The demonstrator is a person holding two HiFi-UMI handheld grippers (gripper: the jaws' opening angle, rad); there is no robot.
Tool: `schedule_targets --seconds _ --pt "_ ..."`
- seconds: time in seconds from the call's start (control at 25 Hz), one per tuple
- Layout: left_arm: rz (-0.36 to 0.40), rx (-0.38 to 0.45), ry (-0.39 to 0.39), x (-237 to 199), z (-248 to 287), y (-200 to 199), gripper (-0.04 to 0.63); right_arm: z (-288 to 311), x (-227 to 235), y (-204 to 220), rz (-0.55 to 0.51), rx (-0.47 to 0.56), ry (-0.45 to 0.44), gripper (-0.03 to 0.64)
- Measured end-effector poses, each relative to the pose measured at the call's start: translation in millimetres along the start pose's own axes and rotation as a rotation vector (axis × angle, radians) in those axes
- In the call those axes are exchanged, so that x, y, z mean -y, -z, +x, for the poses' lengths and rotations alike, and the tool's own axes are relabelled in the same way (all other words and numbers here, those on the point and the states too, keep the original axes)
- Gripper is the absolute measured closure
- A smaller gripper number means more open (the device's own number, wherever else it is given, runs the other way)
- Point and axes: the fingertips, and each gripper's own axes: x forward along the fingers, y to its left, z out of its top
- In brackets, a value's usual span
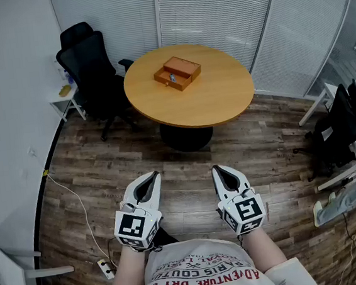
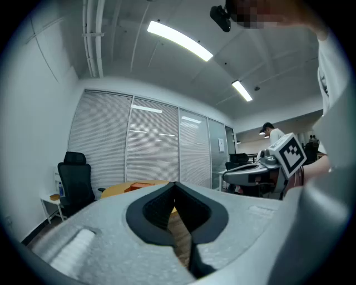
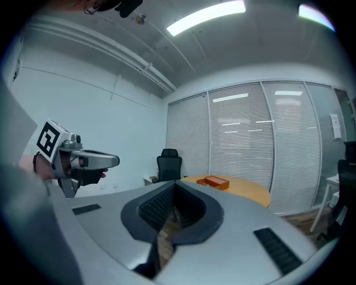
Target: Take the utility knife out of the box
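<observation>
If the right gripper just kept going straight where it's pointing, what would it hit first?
The right gripper would probably meet the round table first; only open floor lies between, though height and depth are unclear.

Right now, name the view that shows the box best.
Head view: the box sits whole and unblocked on the table, seen from above. The right gripper view shows it small and side-on; the left gripper view only a sliver.
</observation>
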Motion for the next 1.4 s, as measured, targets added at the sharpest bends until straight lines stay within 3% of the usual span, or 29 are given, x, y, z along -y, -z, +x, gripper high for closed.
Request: schedule_targets --seconds 0.72,1.04,1.4 --pt "-0.006 -0.035 0.015 -8 -3 13 0.6 14 -9 15 0.037 -0.009 0.007 0.609" --pt "-0.037 -0.04 0.005 -54 10 19 0.6 58 -23 14 0.039 -0.028 -0.012 0.609" --pt "-0.04 -0.029 0.047 -128 58 13 0.6 139 -9 4 0.066 -0.054 0.053 0.609"
